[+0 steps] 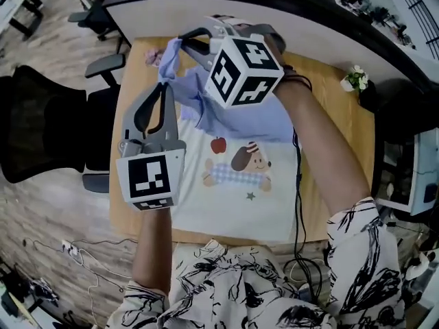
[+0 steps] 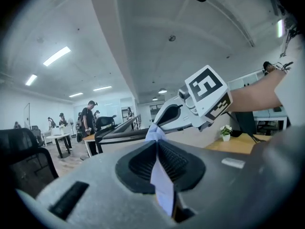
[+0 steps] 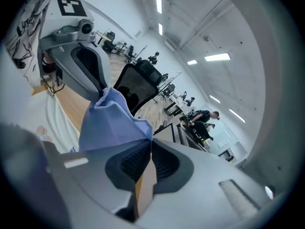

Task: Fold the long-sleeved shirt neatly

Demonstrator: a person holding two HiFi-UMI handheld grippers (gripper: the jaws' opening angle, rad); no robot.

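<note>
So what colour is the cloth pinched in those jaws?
Light blue cloth, clearest in the right gripper view.

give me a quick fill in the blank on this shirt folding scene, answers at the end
1. The left tool and the right tool are each shut on the shirt's ____ fabric.
2. The shirt has a cartoon ____ printed on its front, below a red apple.
3. The shirt's white body rests on a ____ table.
4. The small pot at the table's edge holds ____ flowers.
Missing words: blue, dog, wooden, white.
</note>
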